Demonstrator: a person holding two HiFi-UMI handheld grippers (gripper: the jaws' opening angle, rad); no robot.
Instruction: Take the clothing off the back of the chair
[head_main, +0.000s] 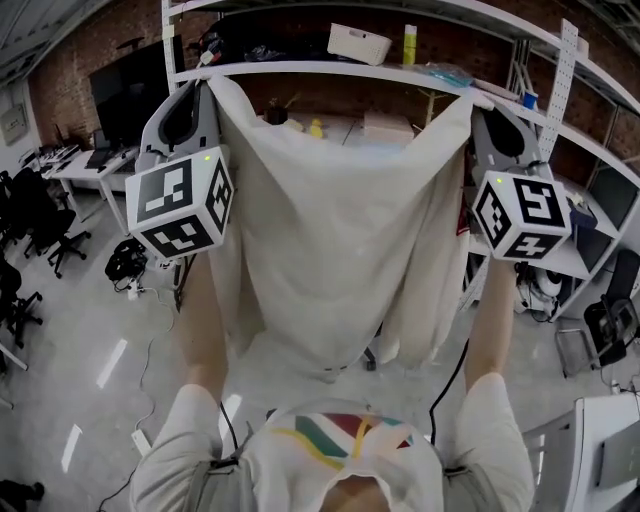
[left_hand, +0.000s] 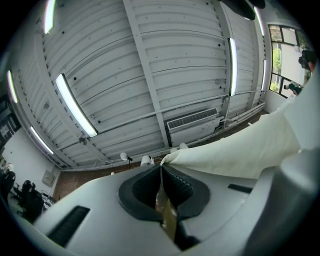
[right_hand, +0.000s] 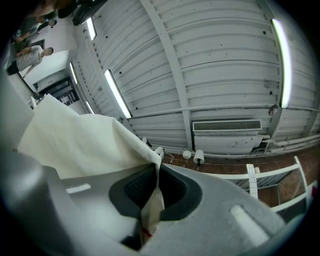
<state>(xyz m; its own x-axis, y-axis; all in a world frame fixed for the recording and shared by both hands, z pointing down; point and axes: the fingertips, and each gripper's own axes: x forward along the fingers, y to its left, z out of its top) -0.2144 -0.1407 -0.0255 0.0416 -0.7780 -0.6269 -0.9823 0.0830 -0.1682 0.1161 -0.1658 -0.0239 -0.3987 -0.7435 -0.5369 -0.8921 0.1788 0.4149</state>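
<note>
Left gripper (head_main: 204, 84) at ten o'clock and right gripper (head_main: 479, 98) at two, both clenched on the white garment (head_main: 340, 230): hold them level, well apart.

Left tongs (left_hand: 161, 169) and right tongs (right_hand: 156, 167) shut, both angled upward.

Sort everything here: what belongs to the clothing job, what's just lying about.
Job: cream cloth garment, pinched at its top corners by the shut left gripper and right gripper.
Lying about: white rectangular box, yellow-green bottle, white metal shelf, black office chairs.
</note>
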